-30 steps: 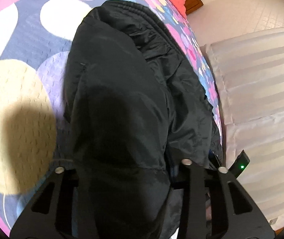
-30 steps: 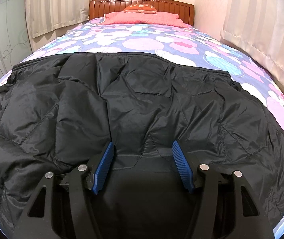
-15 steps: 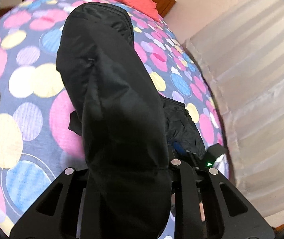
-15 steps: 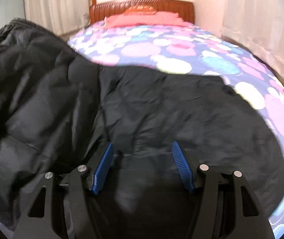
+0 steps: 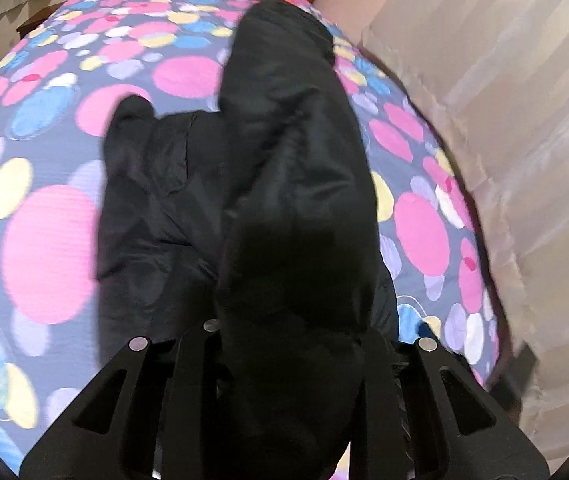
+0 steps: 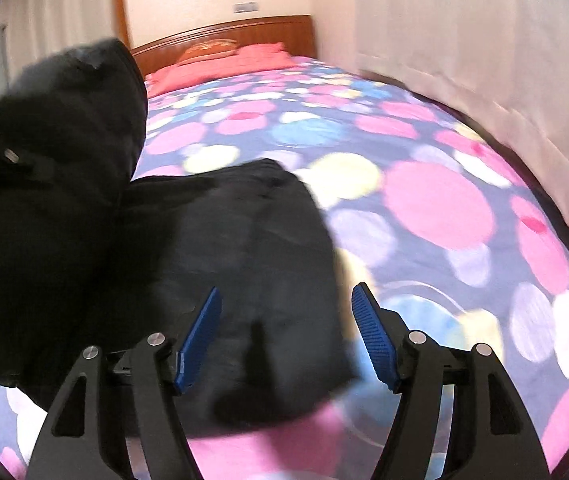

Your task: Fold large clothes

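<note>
Since a second ago the black padded jacket [image 5: 284,184] has lifted off the dotted bedspread [image 5: 44,240], apparently pinched by the left gripper [image 5: 284,344], lengthwise ahead; the right gripper [image 6: 284,336] gapes empty over it.

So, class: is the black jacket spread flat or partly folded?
Partly folded: one side of the black jacket is lifted by the left hand-held gripper.

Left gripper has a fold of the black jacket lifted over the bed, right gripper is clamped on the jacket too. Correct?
Not quite. The right gripper is open: in the right wrist view its blue pads stand wide apart with nothing pinched between them. The rest holds: the left gripper has a fold of the black jacket lifted over the bed.
</note>
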`<state>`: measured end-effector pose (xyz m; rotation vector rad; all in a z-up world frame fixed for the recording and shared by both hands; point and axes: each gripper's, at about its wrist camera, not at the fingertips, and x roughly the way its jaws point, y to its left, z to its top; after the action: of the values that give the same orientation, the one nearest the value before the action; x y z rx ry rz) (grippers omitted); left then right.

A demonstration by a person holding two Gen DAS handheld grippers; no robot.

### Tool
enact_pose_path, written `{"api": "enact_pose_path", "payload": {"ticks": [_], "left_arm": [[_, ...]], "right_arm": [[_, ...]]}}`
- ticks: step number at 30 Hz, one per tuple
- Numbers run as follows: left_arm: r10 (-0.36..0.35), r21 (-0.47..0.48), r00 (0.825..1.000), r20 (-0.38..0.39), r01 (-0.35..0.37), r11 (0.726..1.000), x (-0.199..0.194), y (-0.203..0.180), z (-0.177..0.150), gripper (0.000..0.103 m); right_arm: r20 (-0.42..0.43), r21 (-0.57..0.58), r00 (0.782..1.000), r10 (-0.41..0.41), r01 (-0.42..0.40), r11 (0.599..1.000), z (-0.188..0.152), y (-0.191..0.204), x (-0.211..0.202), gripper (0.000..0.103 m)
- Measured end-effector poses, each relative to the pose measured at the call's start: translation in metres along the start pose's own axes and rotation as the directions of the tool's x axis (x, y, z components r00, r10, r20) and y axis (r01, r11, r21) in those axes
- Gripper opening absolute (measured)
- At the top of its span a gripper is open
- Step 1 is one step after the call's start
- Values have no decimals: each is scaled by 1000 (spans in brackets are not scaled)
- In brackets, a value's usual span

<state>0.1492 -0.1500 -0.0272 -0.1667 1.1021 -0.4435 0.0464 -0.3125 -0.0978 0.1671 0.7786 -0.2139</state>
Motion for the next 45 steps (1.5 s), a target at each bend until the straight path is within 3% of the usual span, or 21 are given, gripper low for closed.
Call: {"api": "enact_pose_path", "payload": {"ticks": [6, 11, 14, 20, 21, 22, 26, 29, 33, 38, 43, 45], "left_arm": [[11, 5, 1000, -24, -11, 1000, 68, -24, -12, 22], [16, 19, 1000, 1, -16, 1000, 91, -36, -21, 22], [9, 41, 1000, 12, -10, 999, 85, -37, -21, 28], [-12, 55, 999, 49, 9, 998, 53, -44, -24, 56], [-31, 58, 998, 58, 28, 998, 48, -45, -25, 67], [-64, 56, 995, 74, 60, 997, 39, -44, -27, 70], [-155, 44, 984, 84, 152, 987, 16, -43, -32, 70], [-170, 61, 979, 111, 164, 985, 1, -40, -34, 70], [-135, 85, 976, 169, 122, 989, -19, -22, -37, 71], [-50, 24, 968, 247, 46, 999, -34, 28, -36, 71], [8, -57, 964, 266, 8, 998, -36, 76, -34, 71], [23, -79, 963, 267, -2, 997, -37, 93, -35, 72]], "right_arm": [[-28, 99, 999, -26, 28, 995, -14, -44, -1, 67], [-43, 110, 999, -34, 38, 993, -24, -53, 0, 67], [-52, 126, 998, -22, 29, 992, -25, -56, 2, 67], [-53, 131, 998, -18, 25, 991, -27, -54, -3, 67], [-52, 127, 998, -21, 27, 991, -27, -54, -4, 67], [-52, 124, 998, -24, 31, 992, -27, -54, -5, 67], [-49, 119, 998, -32, 38, 992, -28, -52, -10, 67], [-43, 119, 999, -29, 34, 992, -27, -49, -17, 67], [-15, 118, 999, -33, 34, 992, -20, -45, -30, 67], [29, 126, 1000, 1, -5, 992, -2, -34, -45, 67], [40, 128, 995, 93, -97, 987, 26, -9, -40, 68], [27, 138, 989, 148, -150, 979, 39, 3, -29, 76]]}}
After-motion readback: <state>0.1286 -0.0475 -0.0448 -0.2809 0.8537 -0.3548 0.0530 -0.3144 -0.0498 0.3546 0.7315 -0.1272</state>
